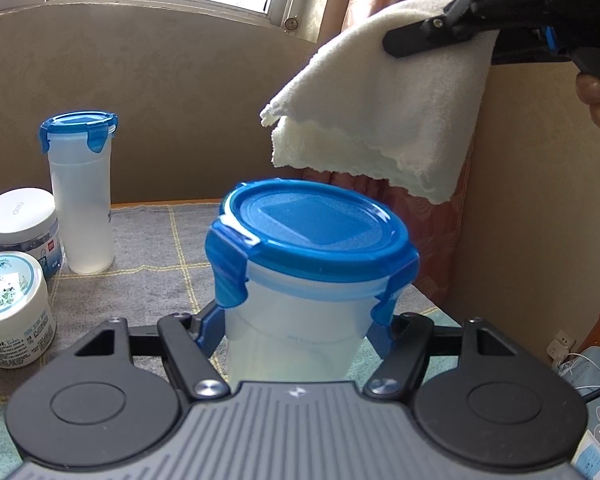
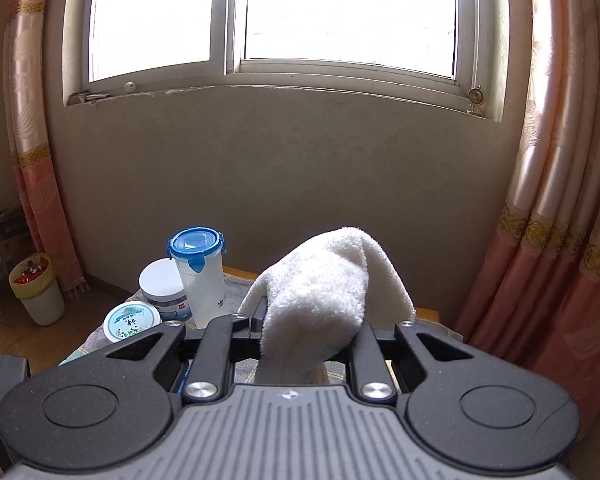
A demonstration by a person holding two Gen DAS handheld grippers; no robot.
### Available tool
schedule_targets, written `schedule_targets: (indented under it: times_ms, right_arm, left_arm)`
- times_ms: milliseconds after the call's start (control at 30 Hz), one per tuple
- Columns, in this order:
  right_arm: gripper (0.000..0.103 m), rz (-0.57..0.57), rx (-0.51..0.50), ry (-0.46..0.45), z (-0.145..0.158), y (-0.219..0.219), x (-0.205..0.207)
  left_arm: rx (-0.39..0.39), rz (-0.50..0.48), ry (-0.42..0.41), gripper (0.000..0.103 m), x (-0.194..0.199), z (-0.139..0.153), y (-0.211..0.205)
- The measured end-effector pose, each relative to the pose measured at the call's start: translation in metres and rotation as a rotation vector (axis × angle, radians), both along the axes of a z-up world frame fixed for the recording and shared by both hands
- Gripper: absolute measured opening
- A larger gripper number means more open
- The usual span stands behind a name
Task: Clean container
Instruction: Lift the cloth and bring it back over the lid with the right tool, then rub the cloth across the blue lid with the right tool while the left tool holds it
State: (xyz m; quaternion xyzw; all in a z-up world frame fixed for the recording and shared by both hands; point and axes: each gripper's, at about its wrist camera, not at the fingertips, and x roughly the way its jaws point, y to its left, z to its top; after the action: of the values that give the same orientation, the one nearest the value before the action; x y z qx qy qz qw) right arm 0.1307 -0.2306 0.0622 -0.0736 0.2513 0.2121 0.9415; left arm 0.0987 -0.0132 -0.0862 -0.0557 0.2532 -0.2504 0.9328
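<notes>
Clamped between the blue-padded fingers of the left gripper [image 1: 296, 334], a translucent round plastic container with a blue clip-lock lid [image 1: 312, 276] sits upright and close to the lens, lid latched, above a grey checked cloth-covered table [image 1: 156, 248]. It looks light, stiff and smooth enough to slip, so a hold on the bare wall under the lid clips seems soundest. Up and to the right, the right gripper [image 1: 432, 36] pinches a soft white fluffy towel [image 1: 380, 112] that hangs just above the lid, while a tall matching blue-lidded bottle [image 1: 82, 192] and two white jars [image 1: 16, 272] stand beyond at left.
</notes>
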Motion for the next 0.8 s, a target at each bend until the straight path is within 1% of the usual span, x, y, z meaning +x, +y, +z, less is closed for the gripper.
schedule_targets:
  times_ms: [333,367,533,800]
  right_arm:
    - [0.02,0.112,-0.066,0.04,-0.026,0.051,-0.005]
    - [0.02,0.129,-0.062,0.055,-0.029,0.053,-0.006]
    - [0.02,0.174,-0.045,0.094,-0.036,0.058,-0.015]
    - [0.021,0.202,-0.036,0.121,-0.038,0.054,-0.027]
  left_arm:
    - [-0.002,-0.006,0.002,0.069,0.0,0.0,0.001]
    - [-0.002,-0.007,0.002,0.069,0.0,0.0,0.001]
    - [-0.006,-0.008,0.007,0.069,0.002,0.0,0.002]
    - [-0.001,-0.017,0.008,0.069,0.003,0.0,0.001]
